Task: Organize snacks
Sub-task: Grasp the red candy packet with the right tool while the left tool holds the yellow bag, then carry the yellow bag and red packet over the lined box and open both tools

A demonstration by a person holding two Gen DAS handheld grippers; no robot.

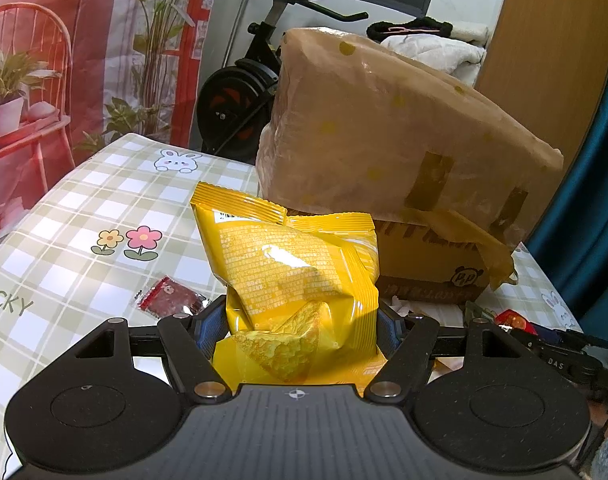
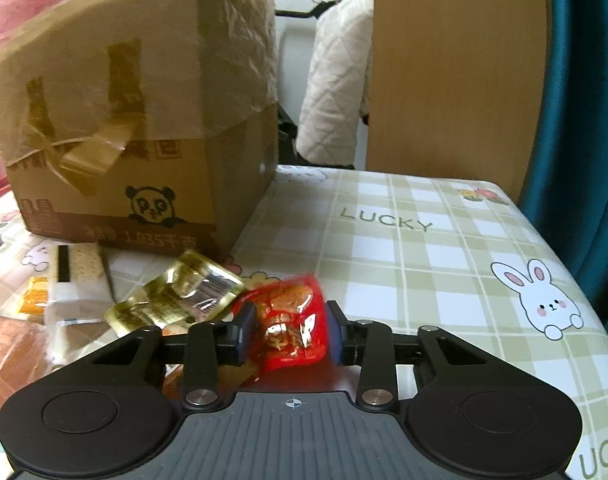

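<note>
My left gripper [image 1: 300, 328] is shut on a yellow snack bag [image 1: 292, 264] and holds it upright above the checked tablecloth [image 1: 104, 208], in front of a cardboard box [image 1: 383, 136] with its flaps up. My right gripper [image 2: 290, 330] is shut on a red snack packet [image 2: 292, 324] just above the table [image 2: 423, 272], near the box [image 2: 136, 120]. The right gripper also shows at the right edge of the left wrist view [image 1: 543, 336]. A small dark red packet [image 1: 170, 296] lies on the cloth left of the left gripper.
A gold foil packet [image 2: 184, 296], a cracker pack [image 2: 82, 268] and other wrapped snacks [image 2: 20, 344] lie left of the right gripper. An exercise bike [image 1: 240, 92] stands behind the table. A wooden panel [image 2: 455, 68] and teal curtain [image 2: 583, 120] stand at the right.
</note>
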